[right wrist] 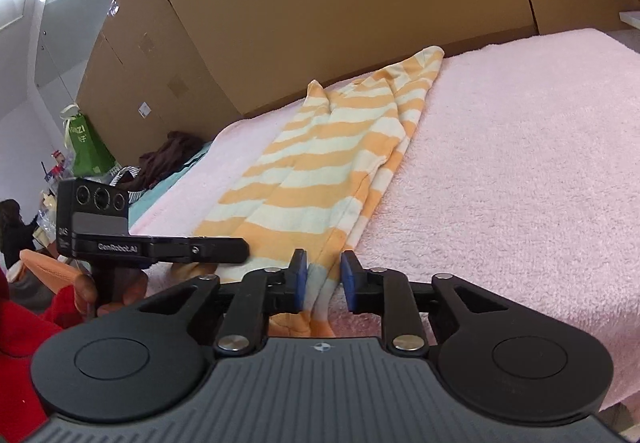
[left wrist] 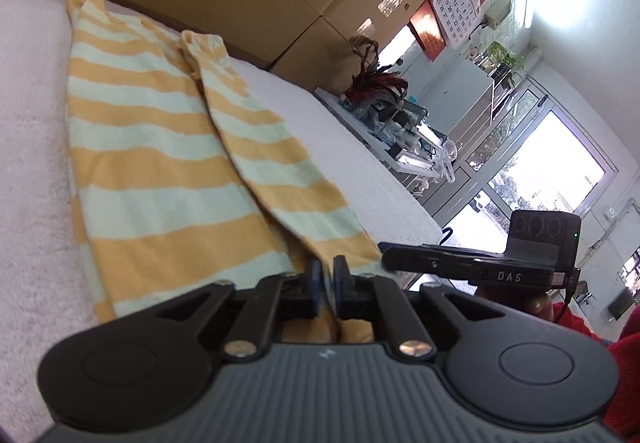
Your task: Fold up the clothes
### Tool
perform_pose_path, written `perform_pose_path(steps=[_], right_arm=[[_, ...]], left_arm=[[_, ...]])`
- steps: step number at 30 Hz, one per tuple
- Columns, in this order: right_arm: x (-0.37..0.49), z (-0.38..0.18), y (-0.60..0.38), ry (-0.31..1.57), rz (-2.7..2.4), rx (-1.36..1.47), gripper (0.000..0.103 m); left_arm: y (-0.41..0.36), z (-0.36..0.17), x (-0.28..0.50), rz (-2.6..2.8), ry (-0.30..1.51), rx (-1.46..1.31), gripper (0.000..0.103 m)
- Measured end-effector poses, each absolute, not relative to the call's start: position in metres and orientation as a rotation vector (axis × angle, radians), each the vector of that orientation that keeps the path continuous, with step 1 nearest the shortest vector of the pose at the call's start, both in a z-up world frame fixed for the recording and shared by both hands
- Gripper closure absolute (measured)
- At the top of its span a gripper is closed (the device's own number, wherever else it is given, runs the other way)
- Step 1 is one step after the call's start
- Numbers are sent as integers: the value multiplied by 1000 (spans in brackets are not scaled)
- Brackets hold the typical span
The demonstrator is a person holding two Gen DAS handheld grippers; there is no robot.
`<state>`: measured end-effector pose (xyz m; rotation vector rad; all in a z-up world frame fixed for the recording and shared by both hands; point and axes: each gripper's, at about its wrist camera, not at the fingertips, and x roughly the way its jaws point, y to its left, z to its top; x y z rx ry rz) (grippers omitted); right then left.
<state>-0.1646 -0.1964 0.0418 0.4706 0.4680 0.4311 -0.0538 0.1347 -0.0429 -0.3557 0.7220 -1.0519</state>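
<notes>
garment: a yellow-and-white striped garment (left wrist: 168, 147) lies lengthwise on the pink blanket (right wrist: 520, 147), folded into a long narrow strip, its far end near the cardboard boxes (right wrist: 320, 11) and its near end at the two grippers.
left gripper: the left gripper (left wrist: 326, 285) has its fingers nearly together with striped cloth passing between them, so it looks clamped on the near edge of the garment.
right gripper: the right gripper (right wrist: 324, 281) has its fingers a little apart, straddling the near edge of the cloth; the cloth fills only part of the gap, and I cannot tell whether the pads press on it.
stage: the strip would fit either a lengthwise fold just laid down or a crosswise fold about to be carried toward the far end; the pictures do not settle which.
risk, uneven grip: if only one side truly holds, a lift likely drags one corner and skews the strip.
risk, layers: the stacked layers show a loose seam along the middle; a pinch that catches only the top layer could peel the fold open.
risk, blanket: the blanket is fluffy and lies right under the fingers, so a low pinch could snag it along with the garment.
risk, far end: the far end looks bunched, so any pull may leave wrinkles there.
</notes>
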Motion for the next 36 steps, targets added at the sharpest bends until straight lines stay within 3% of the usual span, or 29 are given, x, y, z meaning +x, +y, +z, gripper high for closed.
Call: perform_pose_path(steps=[1,3,6,14,15,16,19,20,26,27,31,34,36], right_arm=[[-162,43,-198,458,425,477,80],[-156,45,-202,438,414,488,80],[-137,45,-206,424,364,491,79],[-83,29,-194,478,217,415,77],[-77,27,-192,486,203,405,81],[-73,25,-190,492,193,396,87],[-78,23,-193,458,208,397,93],[-80,23,-195,448,204,409,94],[-72,23,-198,497,197,445,86],[-73,25,-199,496,197,451,81],[-73,39,-213,426,187,493,79],[-54,43,-216,425,267,537,78],[-39,44,-216,442,335,574,78]], left_arm=[[136,-40,-50,-1043,715,-353,65],[138,-33,-43,-1026,700,-348,51],[130,-29,-19,-945,690,-340,50],[106,-28,32,-785,723,-379,56],[103,-27,31,-791,718,-358,57],[101,-27,30,-795,714,-339,61],[99,-29,29,-783,722,-320,101],[100,-30,30,-773,729,-328,103],[105,-34,36,-732,765,-371,97],[107,-34,37,-732,767,-381,97],[104,-28,42,-740,753,-378,102],[89,-18,50,-758,713,-315,97],[79,-10,55,-770,687,-273,86]])
